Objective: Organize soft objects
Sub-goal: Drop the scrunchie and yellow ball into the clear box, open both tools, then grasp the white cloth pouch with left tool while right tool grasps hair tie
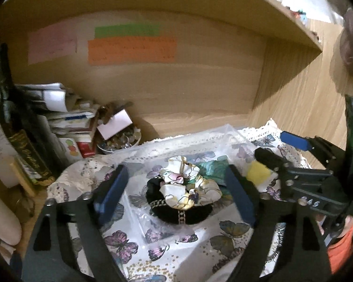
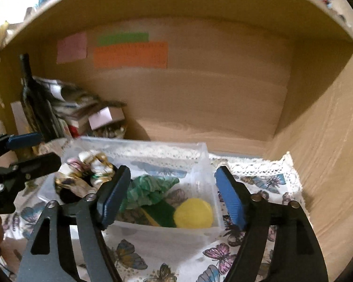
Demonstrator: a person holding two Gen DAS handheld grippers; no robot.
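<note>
A clear plastic box (image 2: 207, 162) stands on the butterfly cloth (image 2: 153, 246) and holds soft things: a white floral scrunchie (image 1: 188, 185) on a black scrunchie (image 1: 176, 213), a green scrunchie (image 2: 150, 188), a dark green pad (image 2: 162, 213) and a yellow pom-pom (image 2: 193, 213). My left gripper (image 1: 176, 195) is open and empty just above the floral and black scrunchies. My right gripper (image 2: 174, 197) is open and empty over the box's right end, above the yellow pom-pom. Each gripper shows in the other's view: right (image 1: 280, 148), left (image 2: 33, 148).
The cloth lies in a wooden shelf bay (image 2: 223, 94) with coloured notes (image 2: 129, 54) on its back wall. At the left stand a dark bottle (image 1: 23, 150), a stack of papers and small boxes (image 1: 66, 117) and a bowl of small items (image 1: 120, 141).
</note>
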